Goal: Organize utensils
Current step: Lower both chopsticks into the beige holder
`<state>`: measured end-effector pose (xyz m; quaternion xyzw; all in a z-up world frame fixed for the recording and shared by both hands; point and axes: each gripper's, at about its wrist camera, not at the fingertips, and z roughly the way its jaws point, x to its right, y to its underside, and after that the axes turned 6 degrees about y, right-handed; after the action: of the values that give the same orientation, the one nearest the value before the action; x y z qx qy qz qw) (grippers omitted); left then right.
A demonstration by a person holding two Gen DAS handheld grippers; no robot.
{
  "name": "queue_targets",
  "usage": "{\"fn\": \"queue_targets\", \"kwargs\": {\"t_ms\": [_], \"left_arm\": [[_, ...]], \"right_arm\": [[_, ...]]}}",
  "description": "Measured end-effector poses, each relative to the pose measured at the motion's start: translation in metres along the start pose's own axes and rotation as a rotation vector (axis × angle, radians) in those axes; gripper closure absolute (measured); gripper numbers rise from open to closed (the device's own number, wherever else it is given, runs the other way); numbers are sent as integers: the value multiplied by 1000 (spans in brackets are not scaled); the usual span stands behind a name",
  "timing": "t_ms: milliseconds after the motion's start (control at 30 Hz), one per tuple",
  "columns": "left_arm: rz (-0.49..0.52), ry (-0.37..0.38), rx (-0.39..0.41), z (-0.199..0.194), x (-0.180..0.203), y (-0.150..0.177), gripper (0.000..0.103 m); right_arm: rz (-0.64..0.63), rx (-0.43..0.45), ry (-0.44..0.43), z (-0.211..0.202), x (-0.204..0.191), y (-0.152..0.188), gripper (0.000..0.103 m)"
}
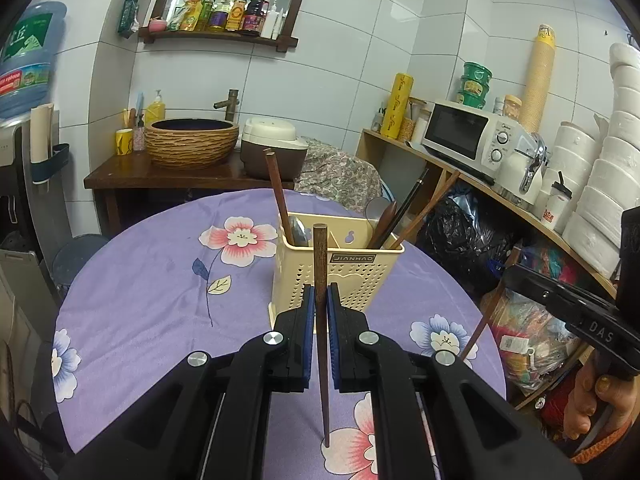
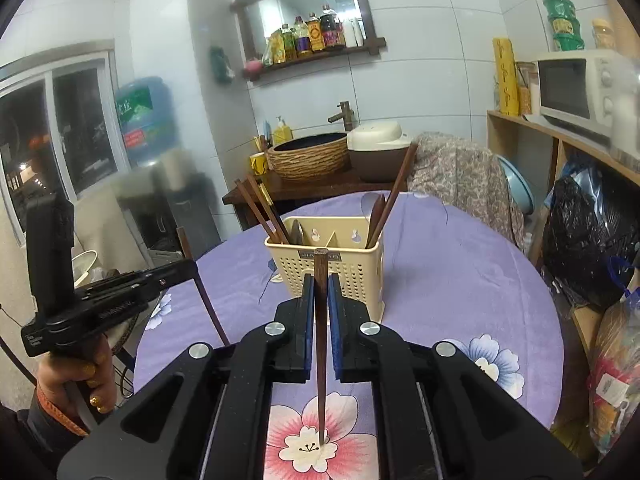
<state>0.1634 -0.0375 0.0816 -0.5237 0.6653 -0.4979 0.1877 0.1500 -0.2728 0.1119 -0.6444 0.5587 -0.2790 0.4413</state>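
Note:
A cream perforated utensil holder [image 1: 340, 268] [image 2: 332, 268] stands on the round table with the purple flowered cloth [image 1: 152, 280] [image 2: 460, 280]. It holds several brown chopsticks and spoons. My left gripper [image 1: 320, 296] is shut on a brown chopstick [image 1: 320, 264], held upright just in front of the holder, tip near the cloth. My right gripper [image 2: 320, 288] is shut on another brown chopstick [image 2: 320, 272], also upright before the holder. Each gripper shows in the other's view, the right one [image 1: 532, 276] and the left one [image 2: 176, 272].
A wooden shelf with a microwave [image 1: 468, 132] and stacked paper rolls [image 1: 608, 168] runs along the right. Behind the table are a woven basin [image 1: 192, 140], a rice cooker [image 1: 272, 152] and a cloth-covered chair [image 1: 340, 172]. A water dispenser [image 2: 148, 120] stands left.

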Motion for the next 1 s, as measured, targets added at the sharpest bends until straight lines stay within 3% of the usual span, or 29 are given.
{"fn": "queue_targets", "kwargs": {"t_ms": [400,533,667,767,900,1000], "left_arm": [[21,13,12,-5,5,-3,95],[27,39,31,-10,9,-18,95],[57,64,81,-19,21,-57,95],[83,62,144,-27,33,-100,95],[94,1,238,-25,44,-149,95],[101,-64,271,-7,46,-165,95]], "right_arm": [[-28,11,1,5,-7,-9,95],[-40,43,-7,-2,-11,-25,95],[-56,110,-5,-8,-17,-67,95],[-50,185,-2,-12,-22,-116,95],[-65,264,63,-6,-29,-168,95],[-61,280,93,10,-31,-182,95]]}}
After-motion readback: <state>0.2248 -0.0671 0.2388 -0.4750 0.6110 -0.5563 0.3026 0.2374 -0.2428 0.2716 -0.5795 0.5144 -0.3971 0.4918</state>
